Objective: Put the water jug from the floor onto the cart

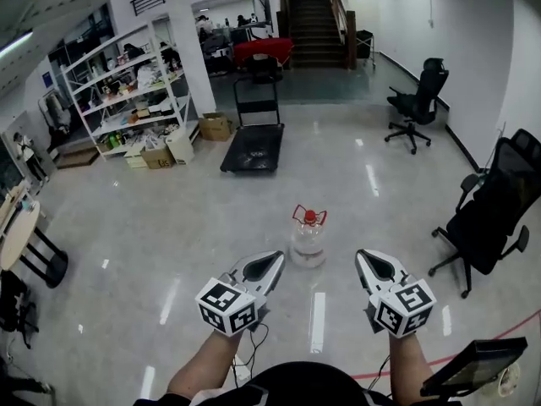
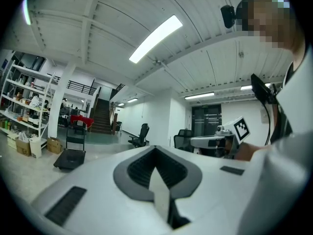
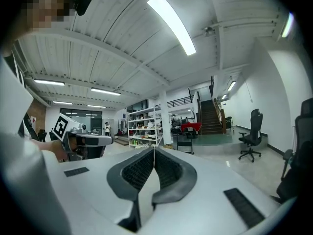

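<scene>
Holding left gripper point(image 1: 275, 260) and right gripper point(image 1: 365, 259) closed, empty, we are facing the water jug point(image 1: 308, 235) ahead between them; cart point(image 1: 254, 147) well beyond.

A large open office-workshop hall with a polished grey floor point(image 1: 169, 227), white walls point(image 1: 423, 24) and strip lights point(image 2: 155, 38) overhead. Far ahead and left of the left gripper point(image 1: 277, 257) stands a white shelving rack point(image 1: 127, 91) crowded with goods, with cardboard boxes point(image 1: 215, 127) beside it. Office chairs point(image 1: 418, 104) sit ahead and right of the right gripper point(image 1: 362, 255). A staircase point(image 1: 313, 24) rises at the far end.
</scene>
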`<state>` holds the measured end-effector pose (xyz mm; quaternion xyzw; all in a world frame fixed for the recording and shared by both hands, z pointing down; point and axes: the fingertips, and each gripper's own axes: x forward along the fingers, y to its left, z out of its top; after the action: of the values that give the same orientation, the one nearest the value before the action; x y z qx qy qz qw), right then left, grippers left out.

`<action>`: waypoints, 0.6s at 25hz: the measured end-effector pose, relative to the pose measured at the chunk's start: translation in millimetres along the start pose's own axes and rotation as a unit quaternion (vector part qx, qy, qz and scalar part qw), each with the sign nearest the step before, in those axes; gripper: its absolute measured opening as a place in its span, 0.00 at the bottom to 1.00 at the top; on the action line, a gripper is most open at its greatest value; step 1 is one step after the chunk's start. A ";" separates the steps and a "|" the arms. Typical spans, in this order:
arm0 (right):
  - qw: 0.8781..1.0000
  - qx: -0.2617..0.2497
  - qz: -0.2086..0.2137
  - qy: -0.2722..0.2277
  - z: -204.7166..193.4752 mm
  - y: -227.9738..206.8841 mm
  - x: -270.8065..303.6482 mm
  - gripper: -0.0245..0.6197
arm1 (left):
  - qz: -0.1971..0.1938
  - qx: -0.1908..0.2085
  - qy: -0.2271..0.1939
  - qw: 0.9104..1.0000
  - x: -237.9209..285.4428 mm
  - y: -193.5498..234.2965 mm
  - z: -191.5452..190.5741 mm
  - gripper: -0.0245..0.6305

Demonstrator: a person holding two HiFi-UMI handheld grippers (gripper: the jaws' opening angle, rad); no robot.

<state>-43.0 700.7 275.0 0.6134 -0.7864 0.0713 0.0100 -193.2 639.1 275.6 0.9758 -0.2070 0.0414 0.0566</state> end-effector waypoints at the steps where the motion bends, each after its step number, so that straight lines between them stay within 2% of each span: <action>1: 1.000 0.000 0.004 -0.003 0.1 -3.1 0.1 0.04 | 0.001 -0.002 0.000 1.000 4.1 -0.9 -1.4 0.04; 8: 1.000 -0.002 0.019 -0.008 -5.7 -40.2 14.5 0.04 | 0.010 0.006 0.002 1.000 36.4 -1.7 -7.9 0.04; 15: 1.000 0.003 0.010 0.002 -17.5 -67.1 69.1 0.04 | 0.006 -0.006 0.007 1.000 70.0 50.1 -18.4 0.04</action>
<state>3.5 620.4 306.2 0.6051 -0.7925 0.0750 0.0091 -151.0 568.0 305.8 0.9738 -0.2129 0.0470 0.0640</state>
